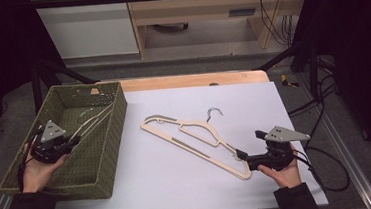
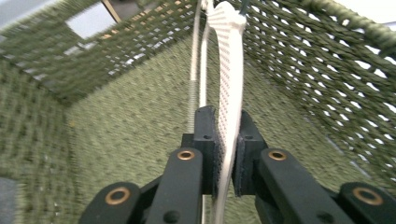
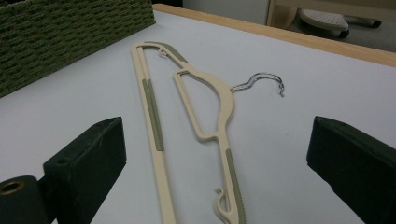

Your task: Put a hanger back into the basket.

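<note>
Hanger [image 2: 229,79] clamped in left tool [image 2: 227,158], inside basket [image 2: 116,116]

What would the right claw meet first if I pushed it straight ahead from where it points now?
Most likely the cream hanger lying flat on the table. The right claw is open, and the hanger's near end sits between its jaws. Beyond it the tabletop looks free, though depth is hard to judge.

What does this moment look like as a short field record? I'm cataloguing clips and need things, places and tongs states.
surface: white table
basket: green woven basket, table's left
left tongs: shut on cream hanger inside basket
right tongs: open, at table hanger's near end
table hanger: cream, flat, metal hook pointing away
</note>
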